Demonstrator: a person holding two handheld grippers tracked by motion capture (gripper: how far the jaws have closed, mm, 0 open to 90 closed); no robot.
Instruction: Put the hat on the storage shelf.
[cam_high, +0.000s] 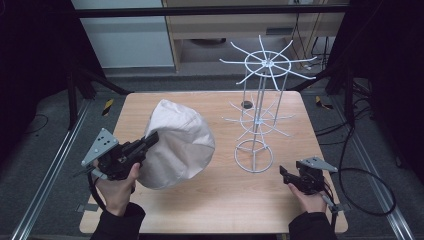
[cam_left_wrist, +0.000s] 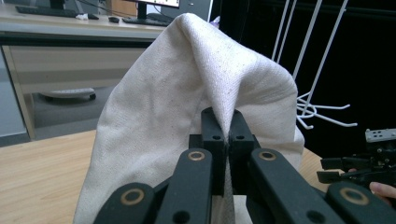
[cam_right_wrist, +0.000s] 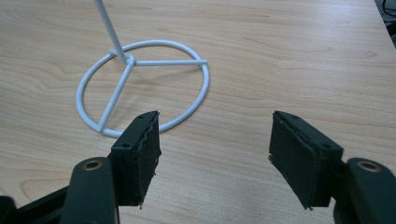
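From above, the left gripper (cam_high: 134, 151) lifts a cream cap (cam_high: 177, 145) over the table (cam_high: 220, 195), beside the rack (cam_high: 260, 107). Its own view: jaws clamped on a soft fold; light cloth, best pinched there. Right gripper (cam_right_wrist: 212, 156): jaws apart, empty.

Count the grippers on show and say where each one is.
2. The left gripper is at the table's left, shut on the white hat. The right gripper is at the right, open, near the wire rack's base.

no legible text, no labels, no brands, no numbers on anything
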